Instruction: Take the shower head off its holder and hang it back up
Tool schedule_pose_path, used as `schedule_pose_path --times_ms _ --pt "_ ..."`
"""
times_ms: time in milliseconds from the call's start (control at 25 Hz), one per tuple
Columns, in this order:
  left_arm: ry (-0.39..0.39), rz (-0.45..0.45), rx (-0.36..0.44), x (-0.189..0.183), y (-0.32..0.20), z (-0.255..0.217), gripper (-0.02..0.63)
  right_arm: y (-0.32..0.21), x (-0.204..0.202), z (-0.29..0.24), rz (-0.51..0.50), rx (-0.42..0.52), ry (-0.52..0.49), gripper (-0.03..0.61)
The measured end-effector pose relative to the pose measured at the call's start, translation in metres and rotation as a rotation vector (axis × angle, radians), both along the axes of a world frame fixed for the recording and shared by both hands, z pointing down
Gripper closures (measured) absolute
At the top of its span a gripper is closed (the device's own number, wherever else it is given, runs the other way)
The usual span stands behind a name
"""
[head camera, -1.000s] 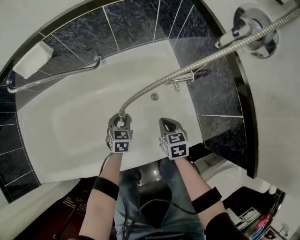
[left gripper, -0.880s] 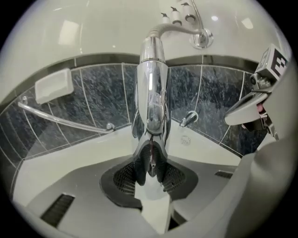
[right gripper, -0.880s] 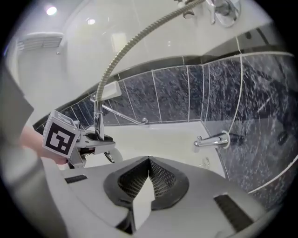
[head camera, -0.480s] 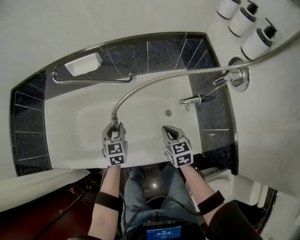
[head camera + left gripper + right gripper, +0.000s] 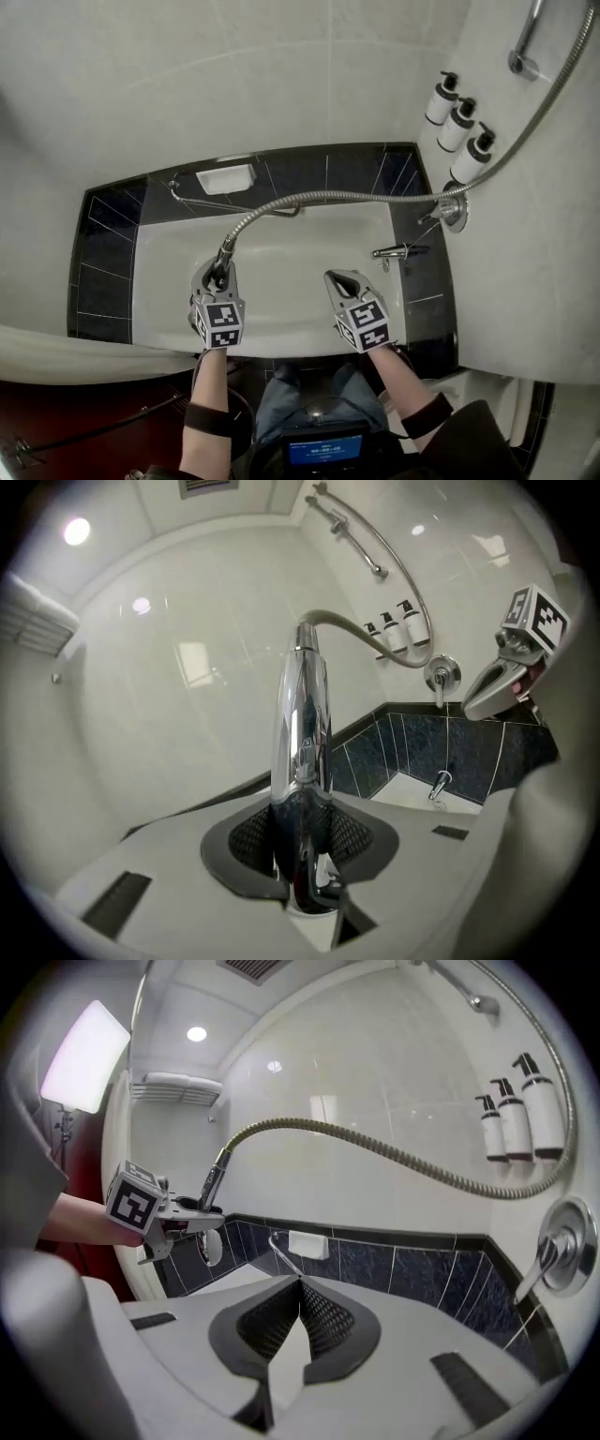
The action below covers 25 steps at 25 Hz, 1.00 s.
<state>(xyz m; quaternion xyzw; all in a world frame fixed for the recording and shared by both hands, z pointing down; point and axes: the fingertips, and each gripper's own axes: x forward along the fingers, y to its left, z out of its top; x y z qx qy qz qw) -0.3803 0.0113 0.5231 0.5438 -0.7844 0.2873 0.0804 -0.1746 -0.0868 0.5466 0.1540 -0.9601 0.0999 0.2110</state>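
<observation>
The chrome shower head handle (image 5: 300,752) stands upright between the jaws of my left gripper (image 5: 305,841), which is shut on it. In the head view this left gripper (image 5: 217,274) hangs over the bathtub, and the metal hose (image 5: 356,197) runs from it to the right and up the wall. The shower head's round face (image 5: 212,1246) shows below the left gripper (image 5: 178,1215) in the right gripper view. My right gripper (image 5: 339,279) is beside it at the same height, shut and empty, its pads (image 5: 319,1316) pressed together. A chrome riser rail (image 5: 525,37) is fixed high on the right wall.
Below me is a white bathtub (image 5: 169,309) edged by dark tiles. On the right wall are a tap (image 5: 398,251), a mixer valve (image 5: 453,211) and three pump bottles (image 5: 459,127). A soap dish (image 5: 227,178) and grab bar (image 5: 234,208) are at the far side.
Both grippers have risen high above the tub, the left one carrying the shower head. The tub looks smaller, and the bottles and the riser rail have come into view.
</observation>
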Motion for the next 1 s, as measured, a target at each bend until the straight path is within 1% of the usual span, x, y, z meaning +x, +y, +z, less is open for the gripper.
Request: schedule_pose_path --times_ms 200,360,520,720,1000 --pt "-0.081 0.005 0.055 -0.014 -0.002 -0.085 0.513 -0.001 -0.008 -0.067 -0.067 0.077 -0.053 0.557" --pt "-0.235 0.034 0.077 -0.025 -0.018 -0.15 0.515 -0.015 -0.012 -0.124 -0.079 0.14 -0.102 0.557" --pt "-0.378 0.071 0.115 -0.029 -0.043 -0.216 0.517 -0.038 -0.014 -0.179 -0.068 0.218 -0.147 0.557" --pt "-0.511 0.129 0.169 -0.028 -0.085 -0.299 0.518 -0.061 -0.006 -0.235 -0.045 0.29 -0.201 0.557" --pt "-0.666 0.235 0.163 -0.019 -0.151 -0.413 0.52 -0.089 0.004 -0.301 0.02 0.378 -0.243 0.557"
